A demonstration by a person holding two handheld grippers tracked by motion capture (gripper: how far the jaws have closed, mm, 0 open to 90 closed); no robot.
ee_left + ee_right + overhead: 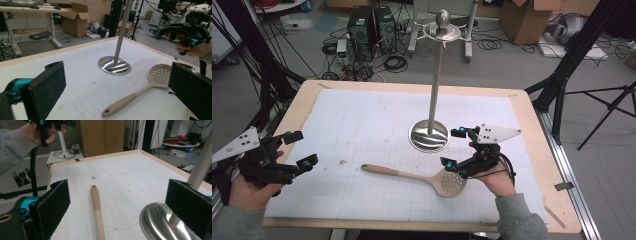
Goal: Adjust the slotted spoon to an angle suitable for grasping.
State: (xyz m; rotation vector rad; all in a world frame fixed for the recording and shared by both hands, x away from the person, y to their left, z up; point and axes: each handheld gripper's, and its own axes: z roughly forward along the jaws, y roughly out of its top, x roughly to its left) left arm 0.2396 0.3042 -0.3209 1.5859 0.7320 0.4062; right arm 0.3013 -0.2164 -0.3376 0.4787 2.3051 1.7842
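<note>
Right now the beige slotted spoon [422,177] lies flat on the white surface [362,125], bowl to the right, handle pointing left — just near of the steel stand [430,134]. Beside the bowl, the right hand-held gripper [453,148] hovers with jaws wide apart, holding nothing. At the left edge, the left hand-held gripper [300,149] is likewise wide and empty, well apart from the spoon.

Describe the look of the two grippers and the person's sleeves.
Both grippers, left and right, are black with teal joints and flat black fingers. Each carries a pale three-cornered plate with dark dots. A black cable trails from the right one. The sleeves are grey.
</note>
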